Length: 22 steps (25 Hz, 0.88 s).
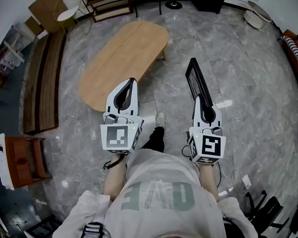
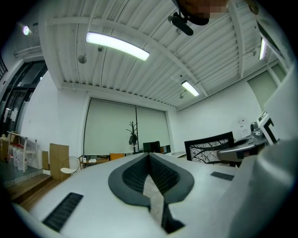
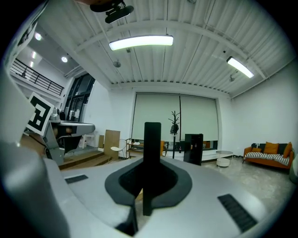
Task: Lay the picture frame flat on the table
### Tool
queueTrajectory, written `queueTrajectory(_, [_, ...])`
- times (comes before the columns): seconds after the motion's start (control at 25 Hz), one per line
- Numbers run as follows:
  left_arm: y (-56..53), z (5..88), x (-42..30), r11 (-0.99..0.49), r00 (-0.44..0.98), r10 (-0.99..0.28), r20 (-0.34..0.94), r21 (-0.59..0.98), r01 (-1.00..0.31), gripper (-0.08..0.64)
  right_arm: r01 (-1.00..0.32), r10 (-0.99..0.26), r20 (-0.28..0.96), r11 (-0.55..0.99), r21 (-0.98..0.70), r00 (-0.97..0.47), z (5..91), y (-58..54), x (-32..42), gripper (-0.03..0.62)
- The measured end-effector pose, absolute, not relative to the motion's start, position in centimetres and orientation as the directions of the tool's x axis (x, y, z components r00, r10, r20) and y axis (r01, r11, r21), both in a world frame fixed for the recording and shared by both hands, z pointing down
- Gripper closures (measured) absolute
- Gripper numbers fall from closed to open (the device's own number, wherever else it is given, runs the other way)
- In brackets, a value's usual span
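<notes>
The picture frame [image 1: 193,79] is black and thin, and it is held upright and edge-on in the air, over the grey floor to the right of the oval wooden table [image 1: 125,56]. My right gripper [image 1: 199,100] is shut on its lower edge. In the right gripper view the frame [image 3: 152,139] rises as a dark bar between the jaws of the right gripper [image 3: 150,186]. My left gripper [image 1: 131,83] is shut and holds nothing, with its tip near the table's near end. The left gripper view shows the left gripper [image 2: 149,156] with its pads together and the frame [image 2: 209,145] off to the right.
A long dark wooden bench [image 1: 42,80] runs along the left. A red-brown cabinet [image 1: 23,162] stands at the near left. A small white round table [image 1: 257,13] sits far right, and an orange sofa [image 3: 267,153] beyond it. The person's foot [image 1: 160,119] is on the marble floor [image 1: 245,78].
</notes>
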State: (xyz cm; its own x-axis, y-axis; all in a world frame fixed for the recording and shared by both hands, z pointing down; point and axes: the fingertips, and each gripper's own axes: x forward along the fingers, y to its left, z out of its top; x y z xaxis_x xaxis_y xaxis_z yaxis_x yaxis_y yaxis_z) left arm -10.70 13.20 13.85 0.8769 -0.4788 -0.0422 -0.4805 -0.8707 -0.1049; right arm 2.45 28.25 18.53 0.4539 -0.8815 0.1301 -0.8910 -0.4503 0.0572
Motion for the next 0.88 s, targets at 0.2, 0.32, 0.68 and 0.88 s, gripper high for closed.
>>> queueTrajectory(0.2, [9.0, 14.2, -7.0, -0.872, 0.876, -0.481, -0.031, -0.093, -0.481, 0.552, -0.903, -0.897, 0.107, -0.429, 0.024, 0.429, 18.6, 22.6, 5.9, 0.572])
queueTrajectory(0.32, [6.4, 14.0, -4.8, -0.874, 0.876, -0.481, -0.032, -0.067, -0.482, 0.552, -0.911, -0.906, 0.105, -0.412, 0.013, 0.411, 18.7, 19.5, 8.0, 0.572])
queueTrajectory(0.68, [-3.3, 13.2, 1.5, -0.878, 0.881, -0.473, -0.025, -0.063, -0.474, 0.552, -0.909, -0.901, 0.122, -0.418, 0.013, 0.416, 17.4, 10.0, 14.0, 0.571])
queueTrajectory(0.88, [-6.9, 12.8, 5.0, -0.874, 0.874, -0.480, -0.080, -0.041, -0.484, 0.552, -0.911, -0.903, 0.119, -0.411, 0.037, 0.412, 17.4, 6.5, 17.6, 0.572])
